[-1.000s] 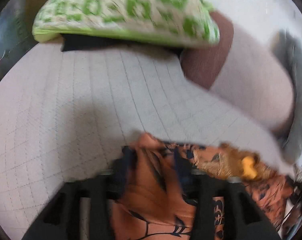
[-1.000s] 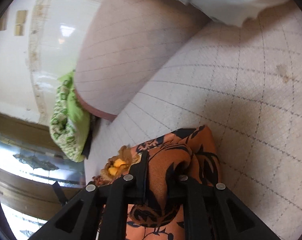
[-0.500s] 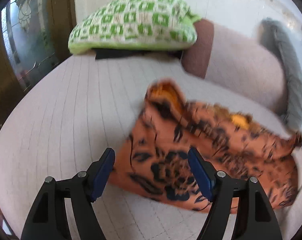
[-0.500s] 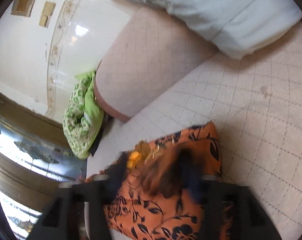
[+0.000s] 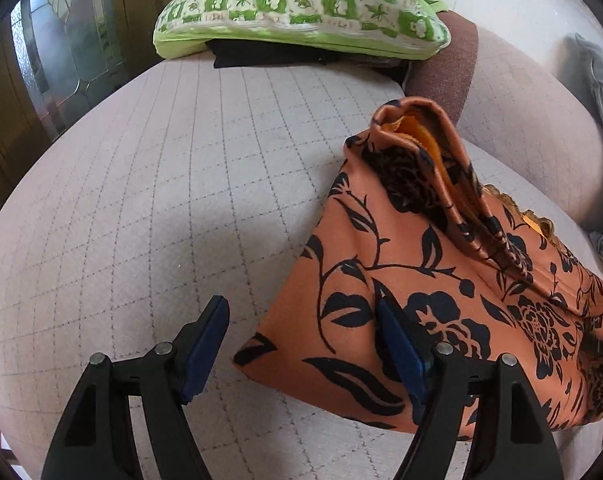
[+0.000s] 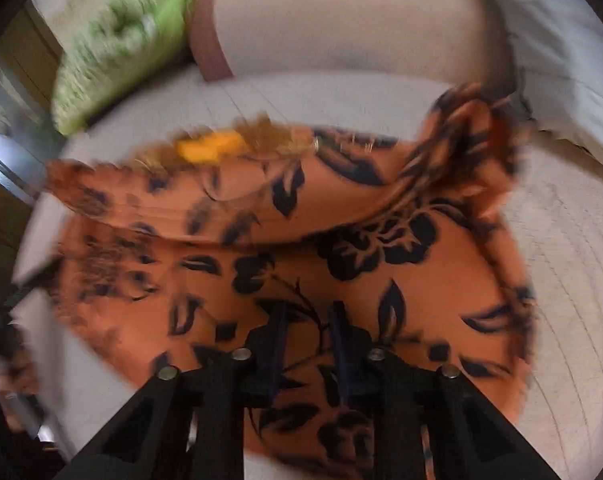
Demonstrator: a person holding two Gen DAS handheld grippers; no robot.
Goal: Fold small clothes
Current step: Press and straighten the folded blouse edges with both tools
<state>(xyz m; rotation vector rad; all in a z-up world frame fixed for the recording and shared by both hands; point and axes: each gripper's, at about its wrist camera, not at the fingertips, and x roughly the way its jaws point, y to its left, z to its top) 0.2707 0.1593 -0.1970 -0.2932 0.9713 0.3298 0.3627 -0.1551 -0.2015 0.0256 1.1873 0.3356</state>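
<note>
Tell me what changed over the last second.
Both grippers let go of the orange black-flowered garment, now lying folded on the quilted cushion. The left gripper has just been opening and backed off empty. The right gripper opened, then was closing again above the cloth. The green checked pillow stayed put.

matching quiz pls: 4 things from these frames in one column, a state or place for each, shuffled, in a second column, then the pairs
Things:
1. left gripper
2. right gripper
3. orange floral garment
4. green checked pillow

States or places:
A. lies partly folded on the quilted cushion
B. jaws wide apart, nothing between the pads
C. rests at the far end of the seat, on top of something dark
D. jaws close together, having just been closing, over the garment; blur hides whether they pinch cloth

Pairs: 1-B, 2-D, 3-A, 4-C
</note>
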